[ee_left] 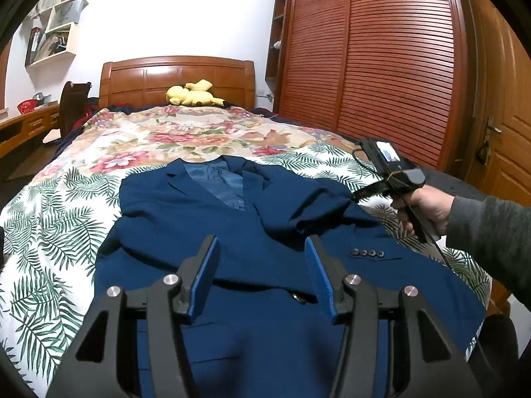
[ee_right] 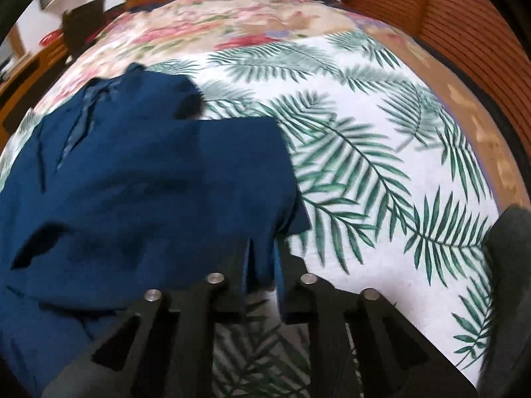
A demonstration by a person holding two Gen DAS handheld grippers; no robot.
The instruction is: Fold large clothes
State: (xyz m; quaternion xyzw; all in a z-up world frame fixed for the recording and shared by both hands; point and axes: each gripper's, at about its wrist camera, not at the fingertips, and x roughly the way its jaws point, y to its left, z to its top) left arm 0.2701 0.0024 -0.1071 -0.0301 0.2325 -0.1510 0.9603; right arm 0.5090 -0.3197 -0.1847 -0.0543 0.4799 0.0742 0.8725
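A navy suit jacket (ee_left: 232, 225) lies face up on the bed, collar toward the headboard, one sleeve folded across its front with several cuff buttons (ee_left: 368, 252) showing. My left gripper (ee_left: 262, 242) hovers open over the jacket's lower front, with nothing between its blue pads. A hand in a grey sleeve holds my right gripper (ee_left: 356, 195) at the jacket's right shoulder edge. In the right wrist view the jacket (ee_right: 149, 182) fills the left side, and the right gripper (ee_right: 262, 245) is shut on a flap of its fabric at the edge.
The bed cover (ee_left: 49, 215) has palm-leaf and floral prints. A yellow plush toy (ee_left: 192, 94) rests by the wooden headboard (ee_left: 176, 73). A slatted wardrobe (ee_left: 365, 66) and a door stand on the right; a desk and chair (ee_left: 71, 106) are on the left.
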